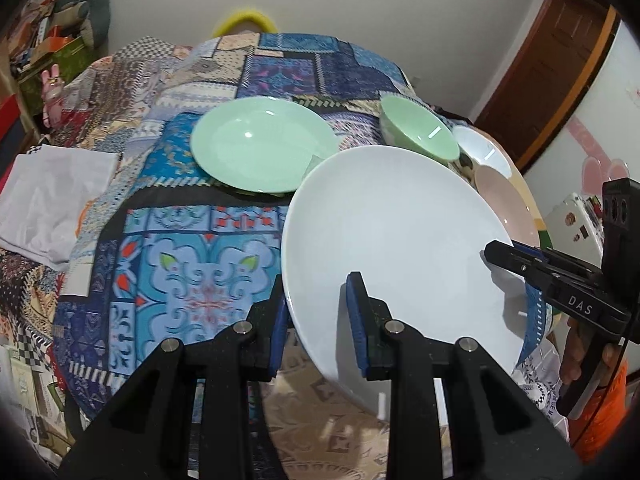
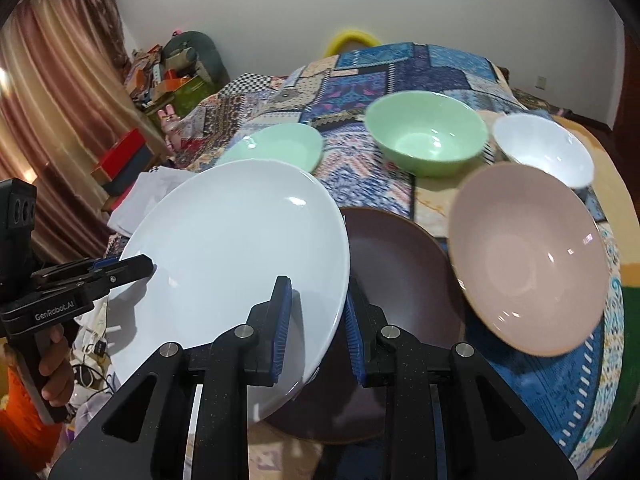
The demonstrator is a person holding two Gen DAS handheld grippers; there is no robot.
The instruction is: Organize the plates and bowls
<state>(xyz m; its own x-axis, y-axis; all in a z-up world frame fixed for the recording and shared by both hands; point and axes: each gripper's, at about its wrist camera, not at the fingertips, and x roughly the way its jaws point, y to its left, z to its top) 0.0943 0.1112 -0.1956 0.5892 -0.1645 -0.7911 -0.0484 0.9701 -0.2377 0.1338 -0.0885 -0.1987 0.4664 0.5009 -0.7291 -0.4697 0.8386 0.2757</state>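
Observation:
A large white plate [image 1: 392,236] [image 2: 236,264] is held tilted above the table by both grippers. My left gripper [image 1: 320,320] is shut on its left rim, one finger above and one below. My right gripper [image 2: 316,328] is shut on its right rim; it also shows in the left wrist view [image 1: 516,258]. A brown plate [image 2: 400,280] lies under the white plate's right edge. A pink plate [image 2: 528,256] lies to the right. A green plate [image 1: 260,144], a green bowl [image 2: 426,132] and a white bowl [image 2: 544,148] stand farther back.
The table has a patterned patchwork cloth [image 1: 192,272]. A white folded cloth [image 1: 52,200] lies at its left edge. Boxes and clutter [image 2: 168,76] stand by the wall at the far left, next to a curtain [image 2: 60,92].

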